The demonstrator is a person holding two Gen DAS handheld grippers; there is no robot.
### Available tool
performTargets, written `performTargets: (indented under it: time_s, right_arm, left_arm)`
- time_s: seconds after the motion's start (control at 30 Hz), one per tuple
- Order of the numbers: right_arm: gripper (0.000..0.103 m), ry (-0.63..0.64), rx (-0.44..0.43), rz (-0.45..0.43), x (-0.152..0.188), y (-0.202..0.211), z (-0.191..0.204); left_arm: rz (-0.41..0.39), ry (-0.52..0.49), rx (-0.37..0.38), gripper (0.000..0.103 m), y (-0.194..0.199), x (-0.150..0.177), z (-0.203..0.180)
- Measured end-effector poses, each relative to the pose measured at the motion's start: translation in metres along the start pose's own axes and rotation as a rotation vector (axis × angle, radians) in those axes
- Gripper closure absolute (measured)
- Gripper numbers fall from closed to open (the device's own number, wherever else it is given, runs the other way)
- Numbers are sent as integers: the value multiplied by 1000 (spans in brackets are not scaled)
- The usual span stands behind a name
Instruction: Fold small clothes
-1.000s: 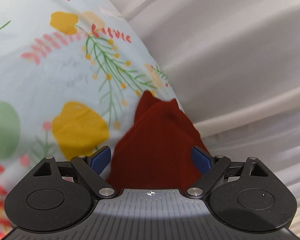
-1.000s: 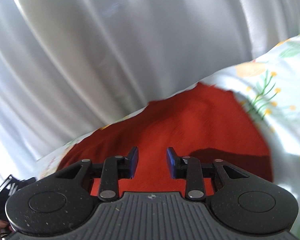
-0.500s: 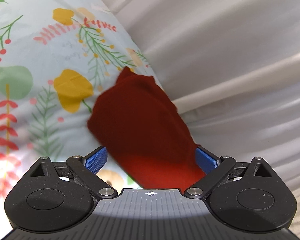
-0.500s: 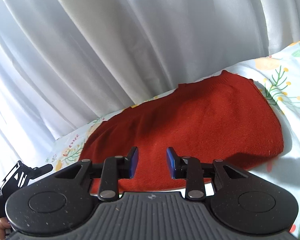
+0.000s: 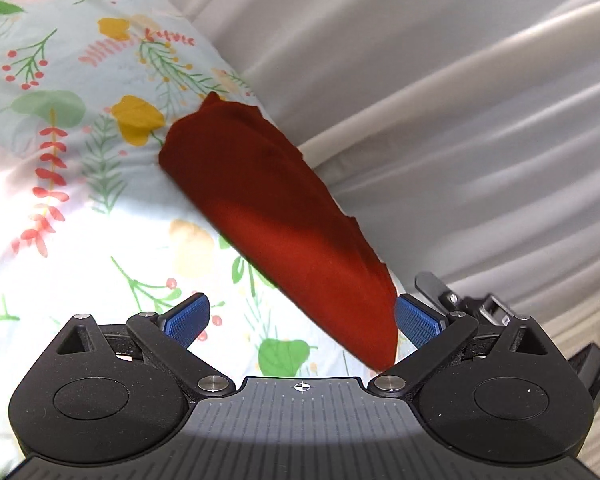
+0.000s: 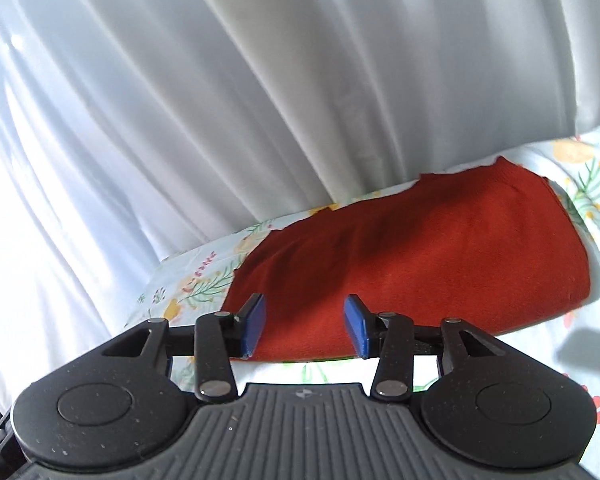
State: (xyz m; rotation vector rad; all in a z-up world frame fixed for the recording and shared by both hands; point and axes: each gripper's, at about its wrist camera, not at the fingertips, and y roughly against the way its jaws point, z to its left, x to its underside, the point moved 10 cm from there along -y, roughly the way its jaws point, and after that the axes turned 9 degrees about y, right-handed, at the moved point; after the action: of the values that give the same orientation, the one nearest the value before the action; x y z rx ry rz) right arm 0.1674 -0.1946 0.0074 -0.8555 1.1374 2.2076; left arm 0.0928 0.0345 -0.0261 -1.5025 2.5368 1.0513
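Observation:
A folded rust-red garment (image 5: 276, 216) lies flat on a floral sheet (image 5: 60, 184), close to the white curtain. It also shows in the right wrist view (image 6: 432, 264). My left gripper (image 5: 300, 320) is open and empty, hanging just short of the garment's near end; its right pad (image 5: 418, 322) is beside the cloth's tip. My right gripper (image 6: 304, 328) is open and empty, above the garment's near edge without holding it.
A white pleated curtain (image 6: 260, 100) hangs right behind the garment and fills the right of the left wrist view (image 5: 460, 100). The floral sheet (image 6: 588, 340) stretches away from the curtain. A black device (image 5: 480, 308) sits past my left gripper's right finger.
Both grippers have pulled back from the garment, which now lies farther off and fully on the sheet. The right gripper's jaws have opened wider.

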Motion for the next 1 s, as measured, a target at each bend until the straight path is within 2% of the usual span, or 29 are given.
performTargets:
  time_s: [0.1,0.17,0.47,0.63,0.77,0.93,1.0]
  right_arm:
    - [53,16,2,-16,1,11,13]
    - [46,16,7,-31,1,21,19]
    - [40,44,93,-120,-8,69,41]
    - [40,29,115,-151,-12,80,58]
    - [40,43,115,-168,-10,79,66]
    - [40,47,130,-145,-1,65,52]
    - [47,45,131,-129,-1,54,43]
  left_arm:
    - [17,-44,28,1,6,12,-12]
    - [25,-48,45,1,10,14,-16]
    - [30,-97,143,1,47,6,-24]
    - [32,-95,159,1,57,-3,-17]
    - [40,-65,141,1,49,-8,-6]
    - [77,-4,126,1,22,-10,6]
    - [80,29,113,1,4,-13,12]
